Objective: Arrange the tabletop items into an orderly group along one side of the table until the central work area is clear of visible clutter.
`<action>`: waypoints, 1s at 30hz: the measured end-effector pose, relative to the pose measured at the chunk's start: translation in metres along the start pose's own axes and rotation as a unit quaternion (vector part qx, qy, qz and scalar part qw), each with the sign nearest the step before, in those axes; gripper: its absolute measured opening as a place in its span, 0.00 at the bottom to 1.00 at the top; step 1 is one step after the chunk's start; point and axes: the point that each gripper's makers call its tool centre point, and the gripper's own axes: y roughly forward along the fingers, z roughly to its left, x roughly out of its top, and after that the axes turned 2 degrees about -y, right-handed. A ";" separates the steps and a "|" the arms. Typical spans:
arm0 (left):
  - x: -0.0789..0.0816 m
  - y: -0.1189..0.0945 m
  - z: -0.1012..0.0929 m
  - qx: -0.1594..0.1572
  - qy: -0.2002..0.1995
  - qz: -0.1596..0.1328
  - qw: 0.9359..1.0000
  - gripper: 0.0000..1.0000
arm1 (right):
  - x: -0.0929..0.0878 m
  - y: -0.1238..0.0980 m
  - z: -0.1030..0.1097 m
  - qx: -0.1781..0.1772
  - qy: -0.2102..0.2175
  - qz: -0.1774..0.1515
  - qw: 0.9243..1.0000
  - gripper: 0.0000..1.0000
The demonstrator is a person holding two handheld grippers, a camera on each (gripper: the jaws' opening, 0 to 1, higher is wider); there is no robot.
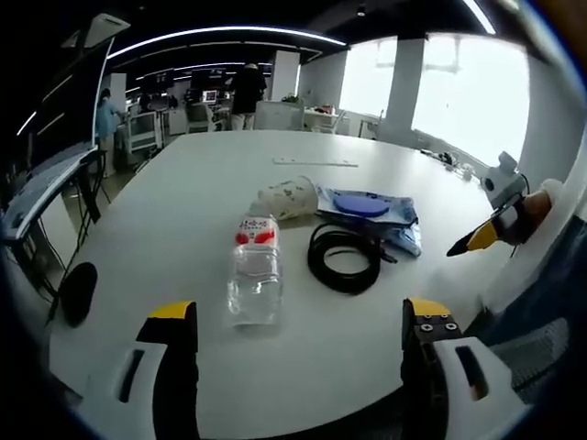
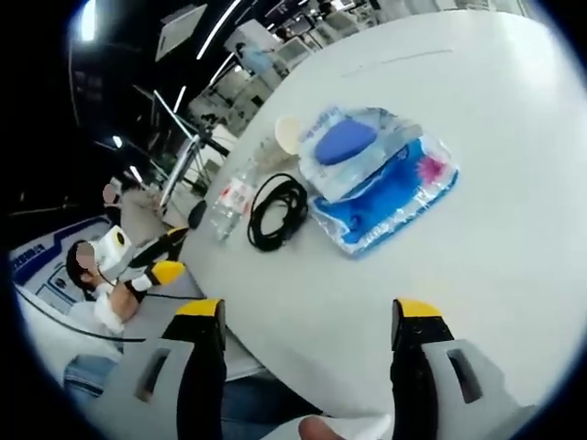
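Observation:
A clear plastic water bottle [image 1: 255,269] with a red label lies on its side on the white table [image 1: 220,174]. Behind it lies a toppled paper cup [image 1: 286,197], and to the right a coiled black cable [image 1: 344,258] beside a blue wet-wipes pack [image 1: 371,209]. My left gripper [image 1: 298,321] is open just short of the bottle. The right gripper [image 1: 486,236] enters at the right edge. In the right gripper view, my right gripper [image 2: 305,316] is open above the table edge, facing the wipes pack [image 2: 381,179], cable [image 2: 275,213], bottle [image 2: 229,203] and cup [image 2: 287,134]. The left gripper [image 2: 160,257] shows at left.
A thin strip [image 1: 315,163] lies far back on the table. Desks, monitors and people [image 1: 245,92] stand beyond the table's far end, with bright windows [image 1: 472,92] at right. A black round object [image 1: 77,291] sits off the table's left edge. The person's legs [image 2: 101,376] show below the table.

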 end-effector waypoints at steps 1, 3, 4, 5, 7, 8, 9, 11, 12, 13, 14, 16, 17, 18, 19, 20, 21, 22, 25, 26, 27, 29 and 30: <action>0.000 0.000 0.000 0.000 0.002 0.001 1.000 0.95 | -0.001 0.000 0.001 0.002 0.000 0.001 1.000 0.72; -0.001 0.001 -0.001 0.000 0.002 0.004 1.000 0.94 | -0.001 0.000 0.002 0.004 0.000 0.001 1.000 0.72; -0.002 0.001 -0.001 -0.001 0.002 0.005 1.000 0.94 | 0.000 -0.001 0.004 0.006 -0.001 0.000 1.000 0.72; -0.002 0.001 -0.001 -0.001 0.003 0.005 1.000 0.94 | 0.005 -0.003 0.006 0.011 -0.001 -0.012 1.000 0.73; -0.002 0.001 -0.001 -0.001 0.003 0.006 1.000 0.93 | 0.017 -0.004 0.008 0.021 0.012 -0.040 0.999 0.73; -0.003 0.001 -0.001 -0.001 0.004 0.007 1.000 0.93 | 0.021 -0.005 0.009 0.024 0.020 -0.049 0.998 0.73; -0.003 0.001 -0.001 -0.001 0.004 0.008 1.000 0.93 | 0.027 -0.007 0.008 0.024 0.031 -0.060 0.997 0.73; -0.004 0.001 -0.002 -0.002 0.005 0.009 1.000 0.93 | 0.033 -0.009 0.005 0.023 0.041 -0.070 0.996 0.73; -0.004 0.001 -0.002 -0.002 0.006 0.009 1.000 0.92 | 0.034 -0.009 0.004 0.023 0.042 -0.071 0.996 0.72; -0.004 0.001 -0.002 -0.002 0.006 0.010 1.000 0.92 | 0.036 -0.009 0.003 0.024 0.047 -0.075 0.996 0.72; -0.004 0.001 -0.002 -0.002 0.006 0.010 1.000 0.92 | 0.037 -0.009 0.003 0.025 0.050 -0.076 0.996 0.72; -0.004 0.001 -0.001 -0.001 0.004 0.009 1.000 0.92 | 0.039 -0.008 0.003 0.027 0.057 -0.080 0.995 0.72; -0.004 0.001 -0.001 -0.001 0.003 0.009 1.000 0.92 | 0.041 -0.007 0.004 0.029 0.062 -0.083 0.994 0.71; -0.004 0.001 -0.001 -0.001 0.003 0.009 1.000 0.92 | 0.042 -0.007 0.004 0.031 0.065 -0.084 0.994 0.71; -0.004 0.001 -0.001 -0.001 0.002 0.009 1.000 0.92 | 0.045 -0.006 0.004 0.032 0.068 -0.087 0.993 0.71; -0.004 0.001 -0.001 -0.002 0.001 0.009 1.000 0.92 | 0.047 -0.006 0.004 0.033 0.070 -0.089 0.993 0.71; -0.004 0.002 -0.001 -0.002 0.001 0.009 1.000 0.92 | 0.050 -0.006 0.004 0.036 0.075 -0.093 0.992 0.70; -0.004 0.002 -0.002 -0.003 0.000 0.010 1.000 0.91 | 0.053 -0.005 0.004 0.037 0.079 -0.097 0.992 0.70; -0.006 0.002 -0.002 -0.004 0.000 0.013 1.000 0.91 | 0.067 -0.003 0.003 0.040 0.098 -0.112 0.988 0.68; -0.006 0.002 -0.002 -0.004 0.000 0.014 1.000 0.91 | 0.072 -0.003 0.002 0.040 0.100 -0.115 0.988 0.68; -0.006 0.002 -0.002 -0.005 -0.001 0.014 1.000 0.91 | 0.077 -0.002 0.000 0.039 0.100 -0.119 0.987 0.68; -0.006 0.002 -0.002 -0.005 -0.002 0.015 1.000 0.90 | 0.083 0.000 0.001 0.037 0.097 -0.122 0.987 0.67; -0.006 0.002 -0.002 -0.004 -0.002 0.015 1.000 0.90 | 0.086 0.002 -0.001 0.034 0.094 -0.123 0.987 0.67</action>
